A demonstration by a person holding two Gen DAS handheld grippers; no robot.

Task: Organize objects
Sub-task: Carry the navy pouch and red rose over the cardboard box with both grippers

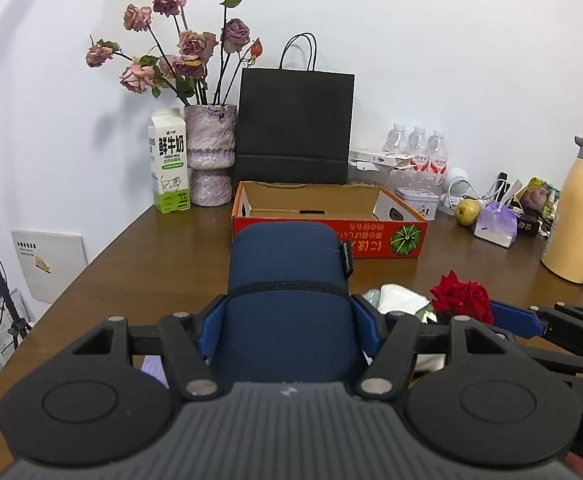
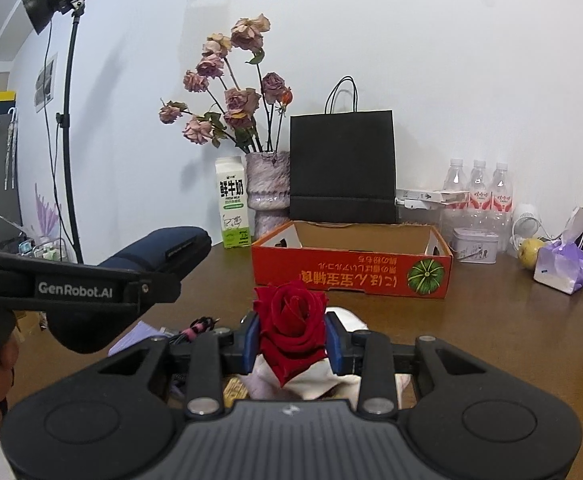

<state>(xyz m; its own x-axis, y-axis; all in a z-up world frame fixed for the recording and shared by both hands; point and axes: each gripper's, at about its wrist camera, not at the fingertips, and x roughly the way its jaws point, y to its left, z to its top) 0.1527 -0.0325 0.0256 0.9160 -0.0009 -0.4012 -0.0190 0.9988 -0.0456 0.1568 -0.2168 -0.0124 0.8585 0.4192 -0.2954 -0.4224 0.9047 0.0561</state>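
The left hand-held gripper is clamped on a navy fabric pouch, its blue pads pressed to the pouch's two sides, and holds it above the brown table with the far end pointing toward the open orange cardboard box. The right hand-held gripper is clamped on a red rose, the bloom sitting between its blue pads above a white cloth lying on the table. The box stands near the table's far edge, in front of a black paper bag. A milk carton and a vase of dried roses stand left of the bag; water bottles, a pear and a yellow thermos crowd the far right corner.
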